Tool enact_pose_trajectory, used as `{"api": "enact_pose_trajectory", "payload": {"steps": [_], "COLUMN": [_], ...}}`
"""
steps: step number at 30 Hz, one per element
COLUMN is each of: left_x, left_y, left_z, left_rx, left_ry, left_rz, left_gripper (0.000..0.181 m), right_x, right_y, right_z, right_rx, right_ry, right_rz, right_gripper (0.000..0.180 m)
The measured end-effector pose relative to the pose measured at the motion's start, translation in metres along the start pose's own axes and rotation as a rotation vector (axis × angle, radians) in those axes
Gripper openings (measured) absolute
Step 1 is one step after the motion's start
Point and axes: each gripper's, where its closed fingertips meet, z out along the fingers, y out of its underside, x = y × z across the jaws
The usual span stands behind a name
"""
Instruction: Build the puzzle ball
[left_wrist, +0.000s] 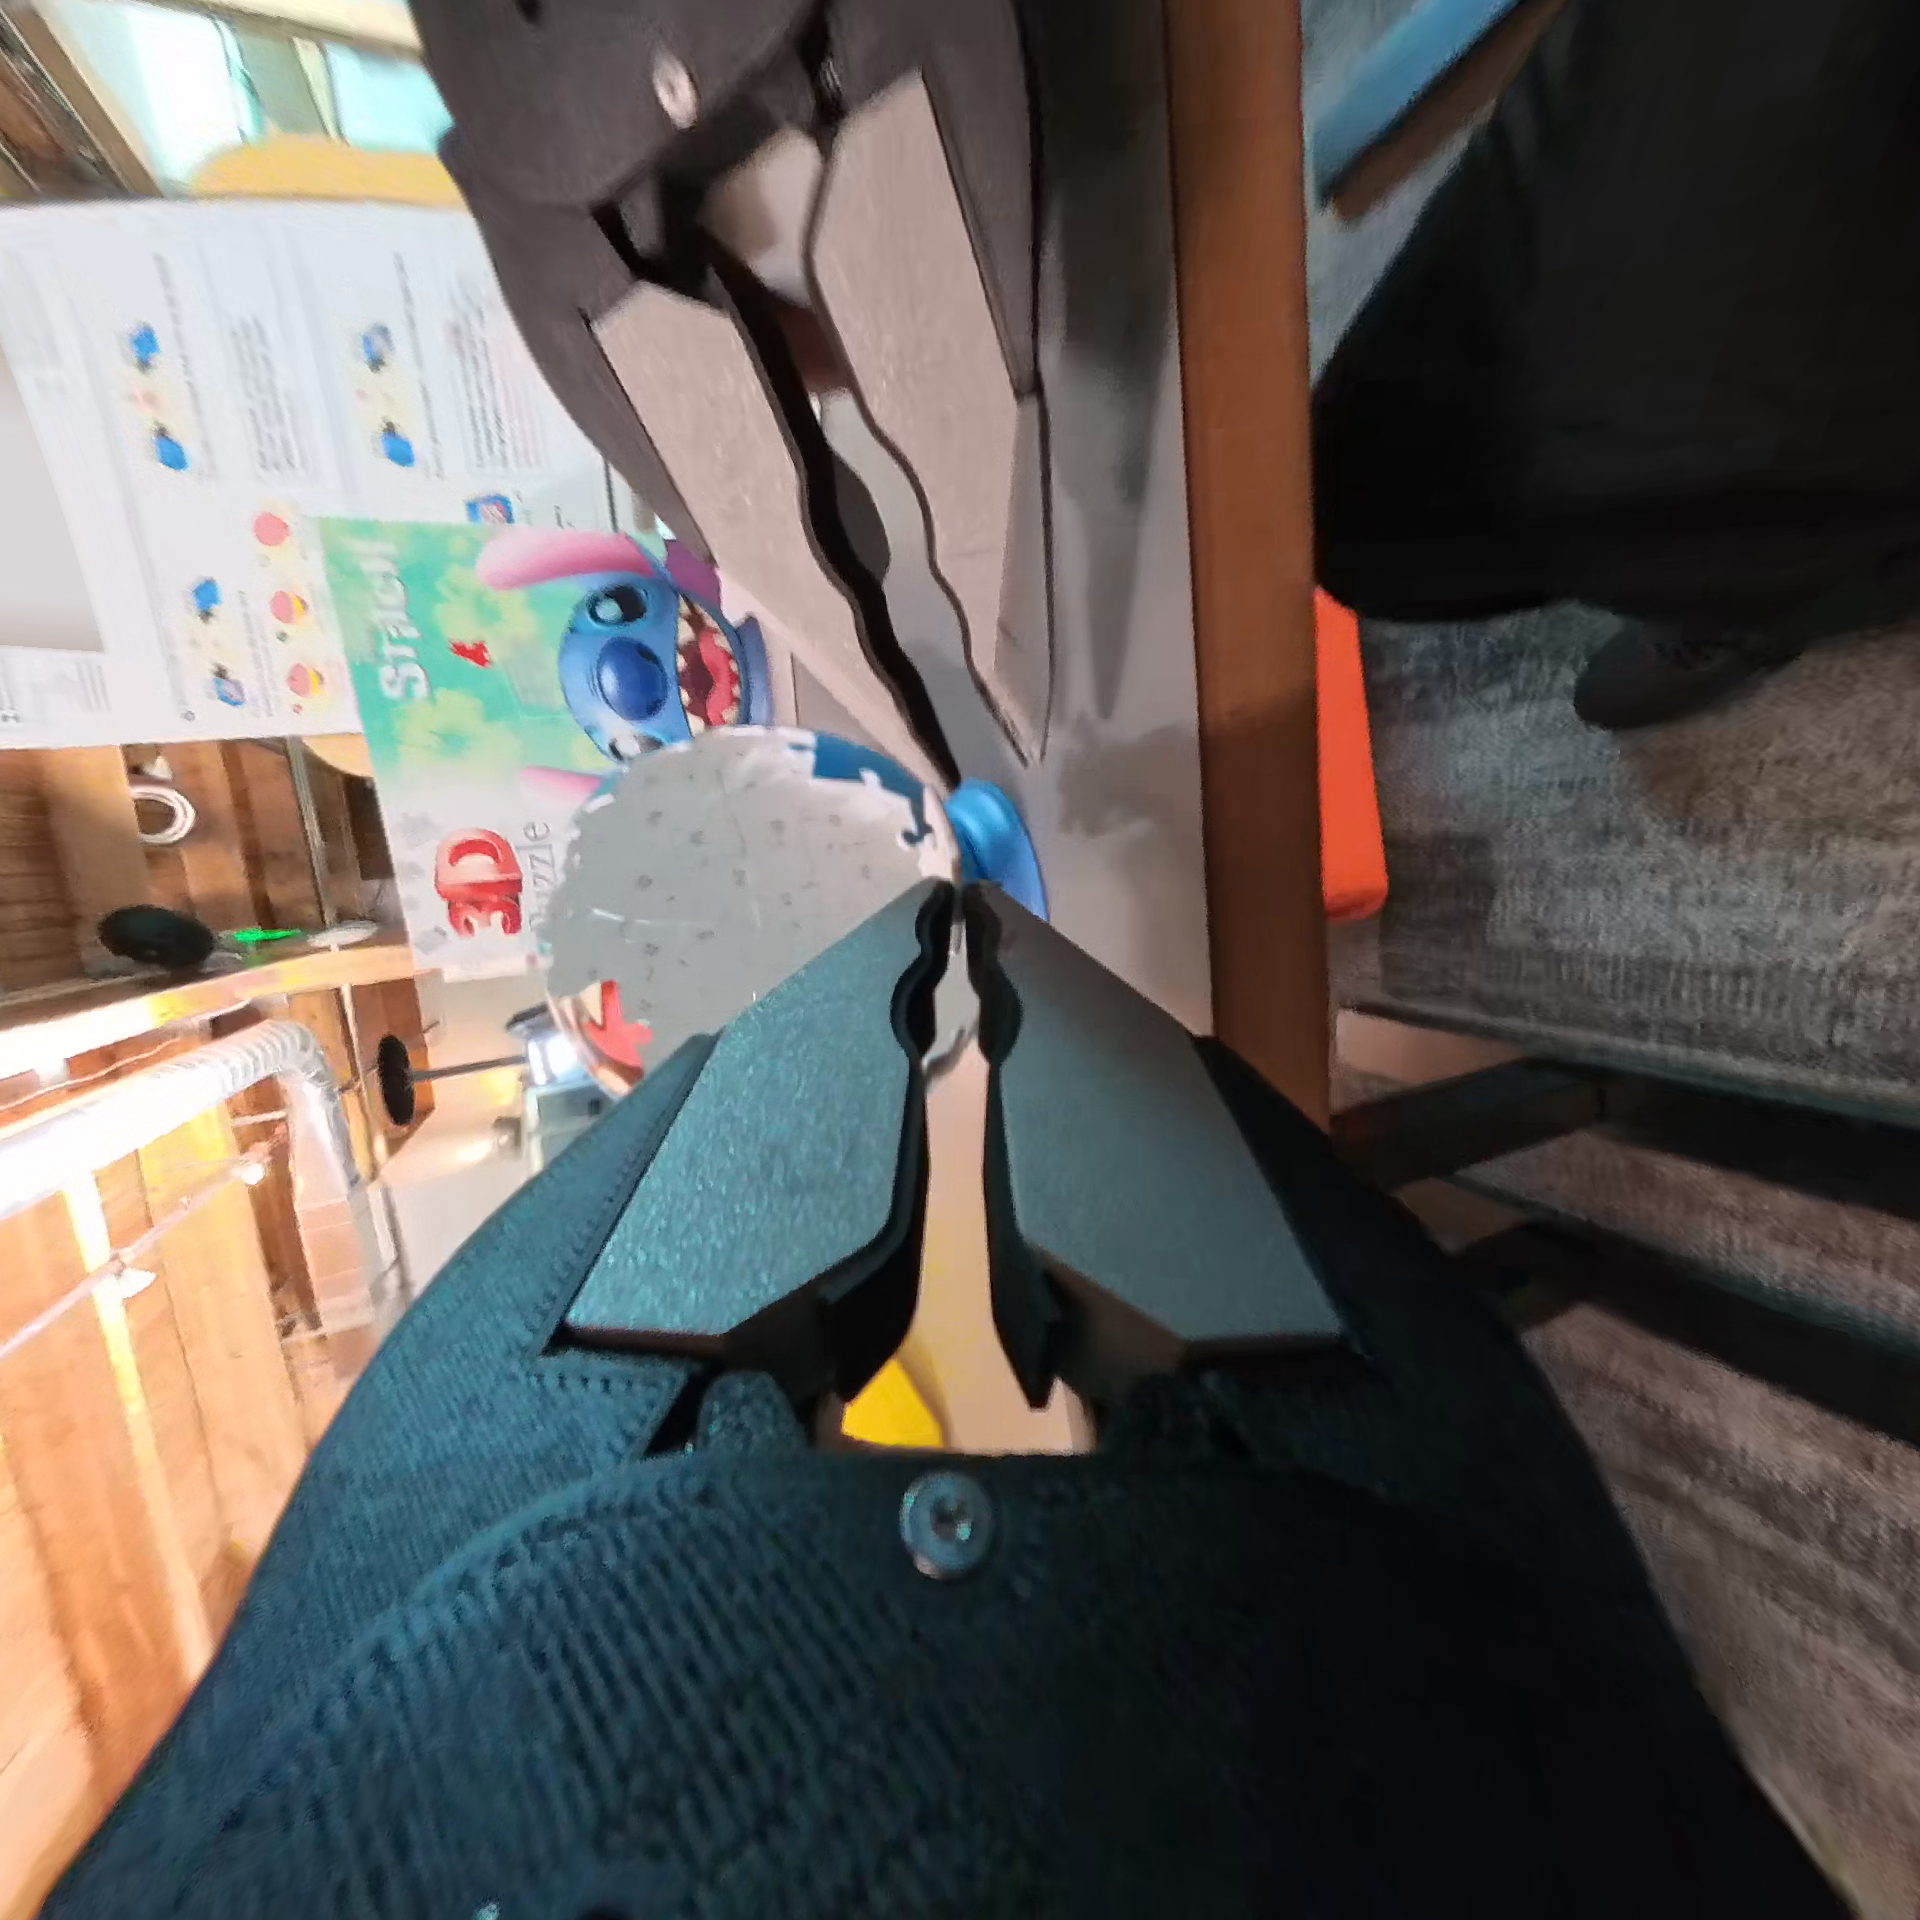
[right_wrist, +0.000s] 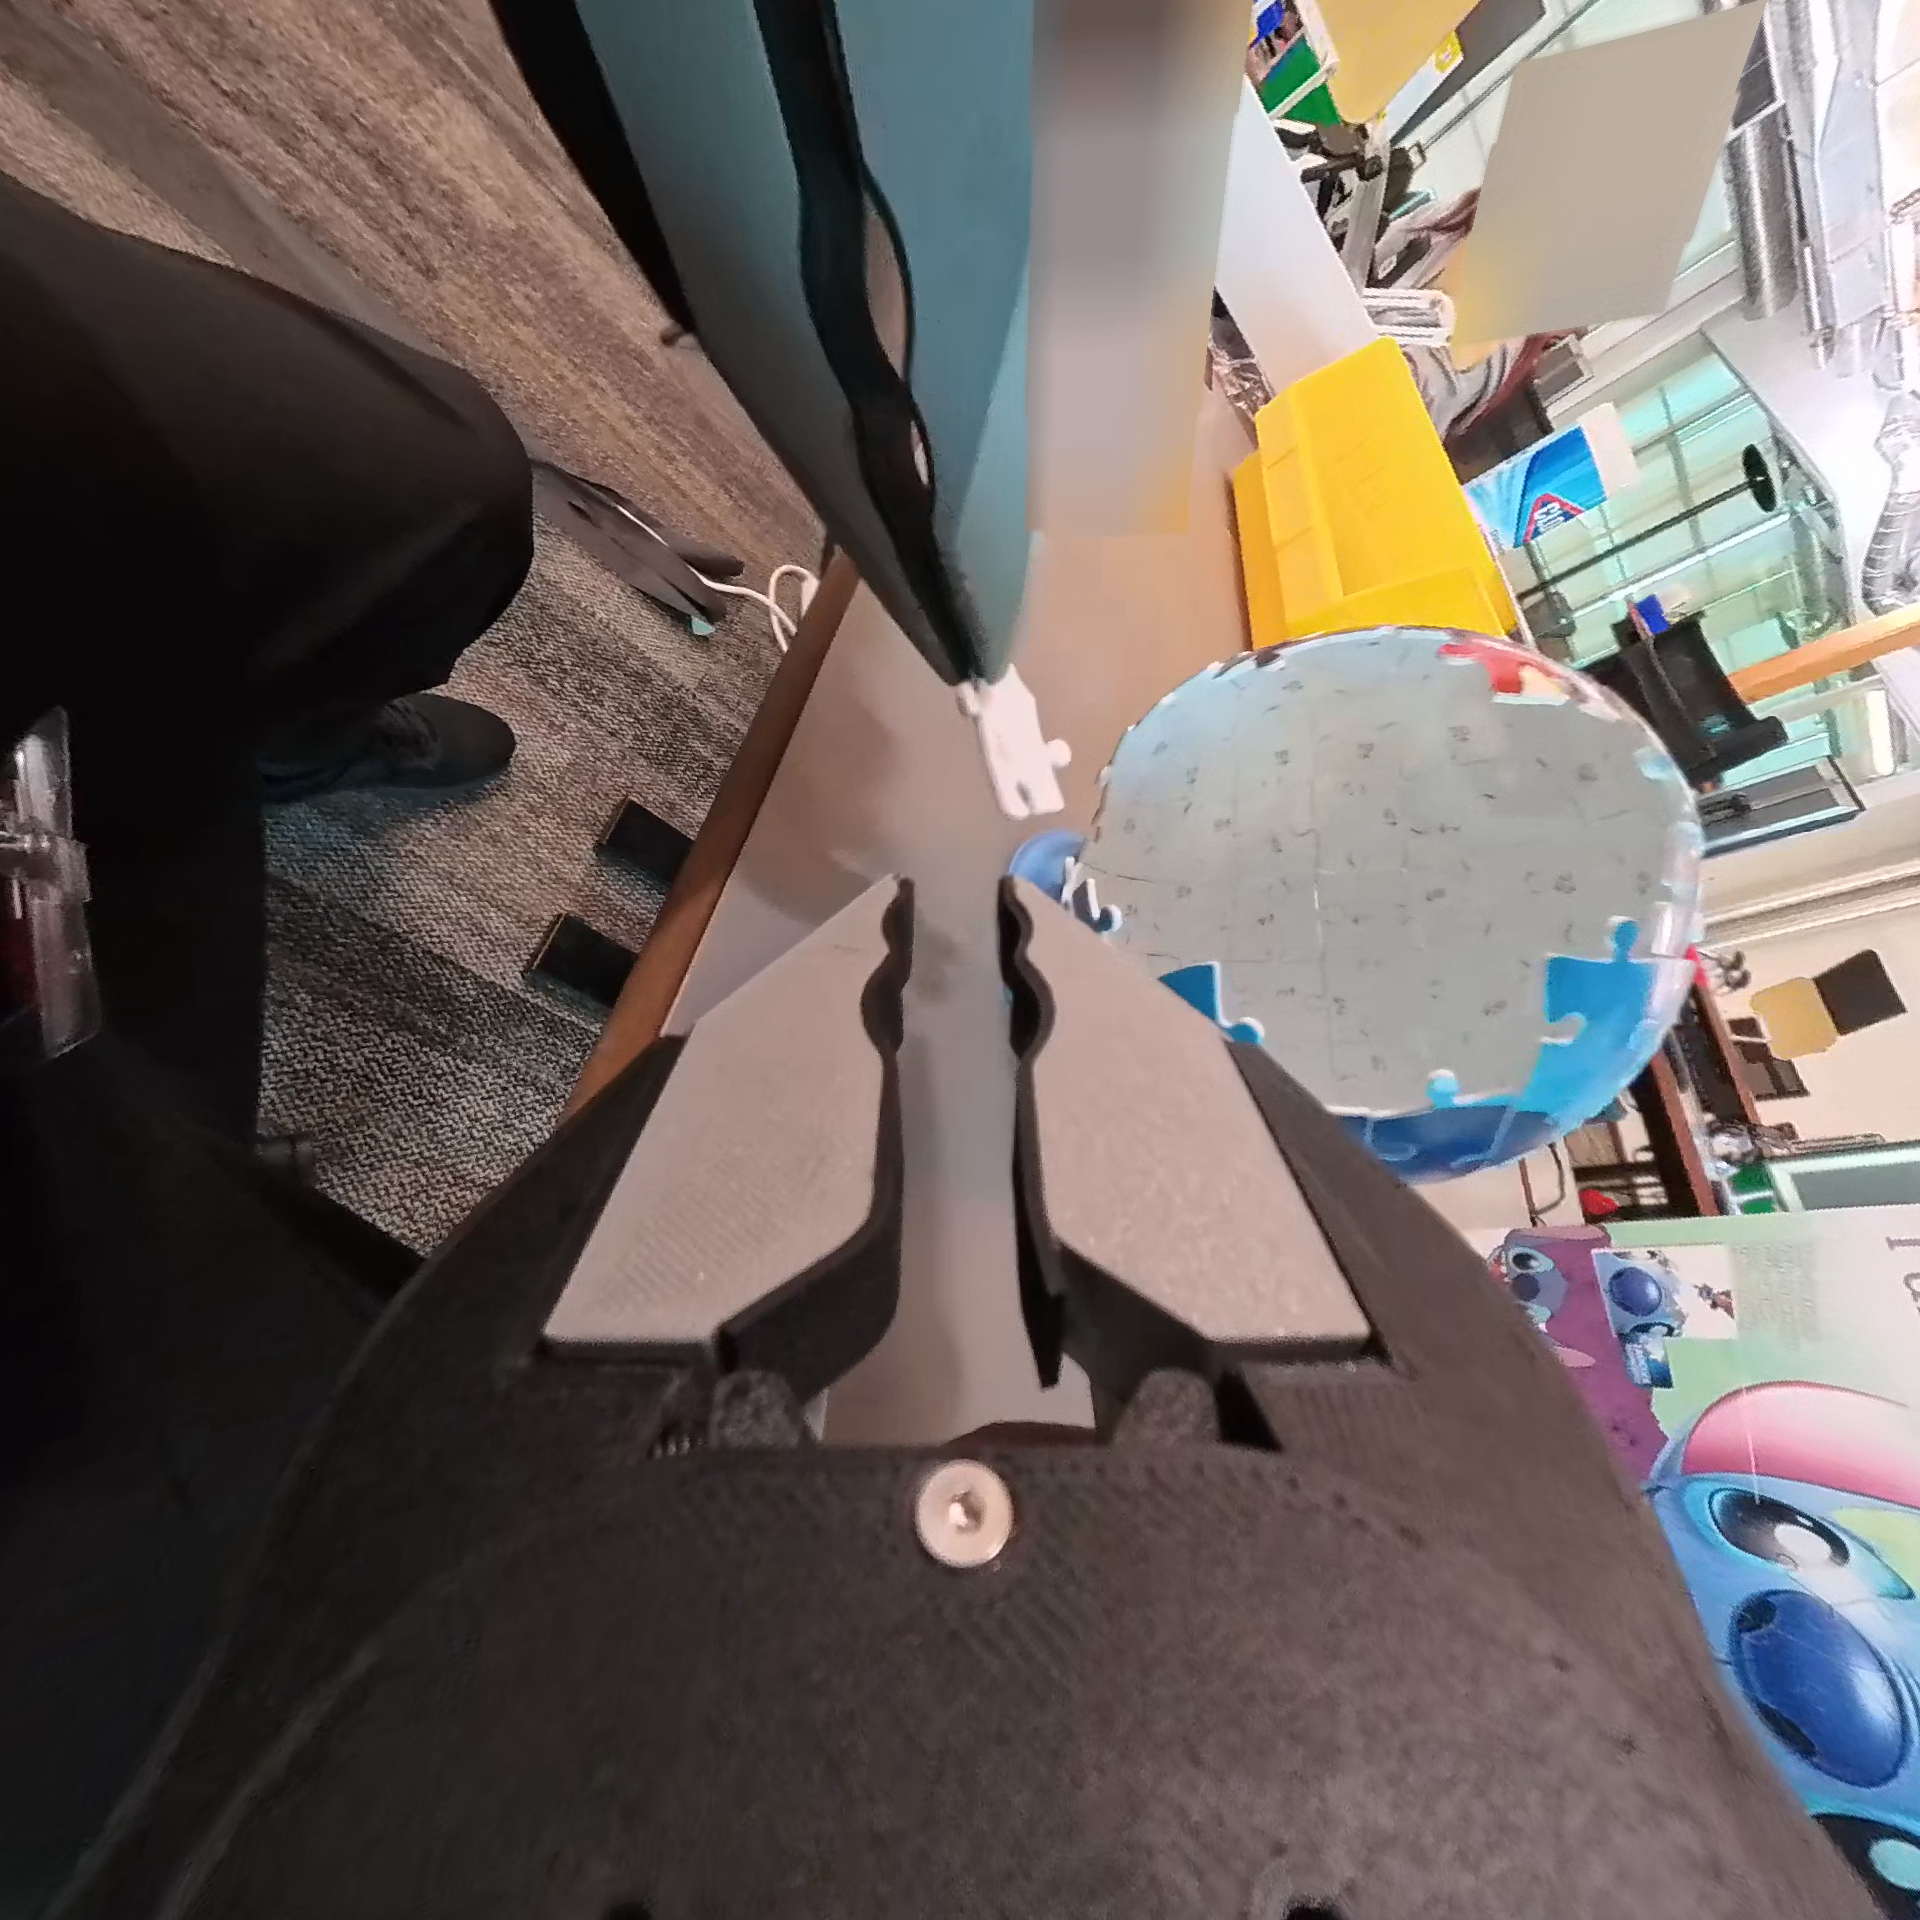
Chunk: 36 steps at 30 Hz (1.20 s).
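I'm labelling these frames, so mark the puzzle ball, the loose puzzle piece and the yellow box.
puzzle ball (right_wrist: 1382, 883): right wrist view, grey inner face.
loose puzzle piece (right_wrist: 1018, 753): right wrist view, white body.
yellow box (right_wrist: 1351, 520): right wrist view, top face.

**Half-built puzzle ball on its blue stand**

The puzzle ball (right_wrist: 1392, 894) is an unfinished shell, its grey inner face open to view, with blue outer pieces along the jagged rim and a few red ones at the far edge. It sits tilted on a blue stand (left_wrist: 992, 847) on the desk (right_wrist: 852, 748). A loose white puzzle piece (right_wrist: 1018, 753) hangs just beside the open rim, pinched at the left tool (right_wrist: 961, 665) tips.
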Motion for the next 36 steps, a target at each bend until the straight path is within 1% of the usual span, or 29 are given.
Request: {"api": "enact_pose_trajectory", "payload": {"steps": [2, 6, 9, 12, 20, 22, 24, 27, 28, 31, 32, 36], "left_x": [-0.001, 0.000, 0.000, 0.000, 0.006, 0.005, 0.002, -0.001, 0.002, 0.014, 0.018, 0.024], "left_y": [-0.009, -0.016, -0.023, -0.015, -0.003, -0.005, -0.012, -0.009, -0.004, 0.022, 0.025, 0.013], "left_z": [-0.003, -0.004, -0.005, -0.004, -0.002, -0.004, -0.006, -0.005, -0.003, 0.008, 0.010, 0.012], "left_rx": [0.061, 0.104, 0.147, 0.142, 0.118, 0.147, 0.189, 0.164, 0.122, -0.084, -0.117, -0.125], "left_ry": [-0.003, -0.003, 0.009, 0.006, 0.021, 0.032, 0.040, 0.015, 0.019, 0.031, 0.043, 0.072], "left_rz": [-0.062, -0.105, -0.159, -0.205, -0.262, -0.324, -0.384, -0.339, -0.308, -0.154, -0.119, -0.111], "left_gripper": [0.000, 0.000, 0.000, 0.000, 0.000, 0.000, 0.000, 0.000, 0.000, 0.000, 0.000, 0.001], "right_x": [0.002, 0.001, 0.003, 0.007, 0.002, 0.002, 0.003, 0.005, 0.005, 0.002, 0.002, -0.004], "right_y": [-0.002, -0.009, -0.011, -0.012, -0.017, -0.017, -0.009, -0.011, -0.012, -0.016, -0.018, -0.024], "right_z": [-0.001, -0.003, -0.005, -0.008, -0.010, -0.010, -0.005, -0.007, -0.008, -0.010, -0.011, -0.010], "right_rx": [0.011, 0.042, 0.046, 0.055, 0.089, 0.093, 0.046, 0.064, 0.071, 0.089, 0.096, 0.106], "right_ry": [0.012, 0.014, 0.043, 0.063, 0.039, 0.039, 0.041, 0.036, 0.036, 0.034, 0.035, 0.024], "right_rz": [-0.002, -0.026, -0.059, -0.054, -0.063, -0.059, -0.053, -0.034, -0.034, -0.048, -0.050, -0.069], "right_gripper": [0.013, 0.013, 0.007, 0.001, 0.000, 0.000, 0.004, 0.007, 0.008, 0.008, 0.008, 0.009]}}
